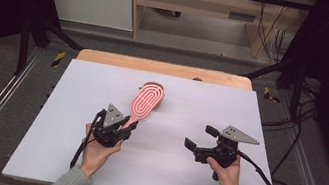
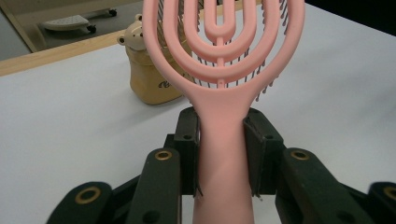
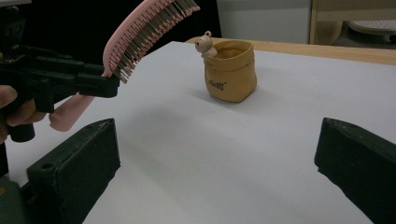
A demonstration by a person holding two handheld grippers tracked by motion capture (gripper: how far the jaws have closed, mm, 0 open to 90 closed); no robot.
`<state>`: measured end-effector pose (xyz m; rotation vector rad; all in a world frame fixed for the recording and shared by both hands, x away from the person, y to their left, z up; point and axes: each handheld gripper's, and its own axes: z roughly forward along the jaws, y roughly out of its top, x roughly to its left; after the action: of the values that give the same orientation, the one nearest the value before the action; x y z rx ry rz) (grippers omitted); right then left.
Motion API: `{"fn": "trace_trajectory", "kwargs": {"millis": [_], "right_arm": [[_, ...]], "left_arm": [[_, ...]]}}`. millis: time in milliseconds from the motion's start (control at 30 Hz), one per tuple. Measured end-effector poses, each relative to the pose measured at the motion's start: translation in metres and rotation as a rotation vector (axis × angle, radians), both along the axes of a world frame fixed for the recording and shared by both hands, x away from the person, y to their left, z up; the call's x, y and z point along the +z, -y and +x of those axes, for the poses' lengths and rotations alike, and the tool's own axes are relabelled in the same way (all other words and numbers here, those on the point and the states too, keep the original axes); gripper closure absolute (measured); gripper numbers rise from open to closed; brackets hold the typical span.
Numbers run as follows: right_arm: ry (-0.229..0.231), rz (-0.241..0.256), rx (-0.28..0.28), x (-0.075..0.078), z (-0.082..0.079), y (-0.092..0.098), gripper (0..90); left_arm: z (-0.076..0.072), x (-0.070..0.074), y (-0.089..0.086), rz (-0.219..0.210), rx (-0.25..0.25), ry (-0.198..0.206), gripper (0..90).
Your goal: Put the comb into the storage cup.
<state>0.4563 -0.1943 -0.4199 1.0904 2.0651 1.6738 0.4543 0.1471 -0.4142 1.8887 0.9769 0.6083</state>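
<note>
In the high view, the left hand-held gripper [image 1: 127, 128] gripped the handle of a pink brush [image 1: 145, 101], whose head reached up and away toward the far middle of the white surface [image 1: 60, 156]. A tan pouch [image 1: 161, 95] stood just behind the brush head, mostly hidden by it. The right hand-held gripper [image 1: 200, 138] was well apart to the right, jaws spread wide with nothing between them. Bare surface lay between the two grippers and out to the left, right and near edges; the far edge met a wooden strip.

In the left gripper view, the two jaws pressed on either side of the brush [image 2: 223, 140] handle, the looped head rising above them. The pouch [image 2: 150, 70], with a small bear figure at its rim, stood beyond and left of the brush, near the far edge.

In the right gripper view, the jaws stood far apart and empty. The left hand-held gripper [image 3: 95, 79] held the brush [image 3: 140, 32] tilted, bristles down, clear of the surface. The pouch [image 3: 231, 72] stood upright farther off, with open room all around it.
</note>
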Motion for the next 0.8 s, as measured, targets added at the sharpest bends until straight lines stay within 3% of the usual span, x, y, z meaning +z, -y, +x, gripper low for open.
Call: {"fn": "trace_trajectory", "kwargs": {"millis": [800], "right_arm": [[-0.004, 0.012, 0.001, 0.004, -0.001, -0.016, 0.4]], "left_arm": [[-0.005, -0.007, 0.017, 0.034, -0.038, -0.002, 68.9]]}}
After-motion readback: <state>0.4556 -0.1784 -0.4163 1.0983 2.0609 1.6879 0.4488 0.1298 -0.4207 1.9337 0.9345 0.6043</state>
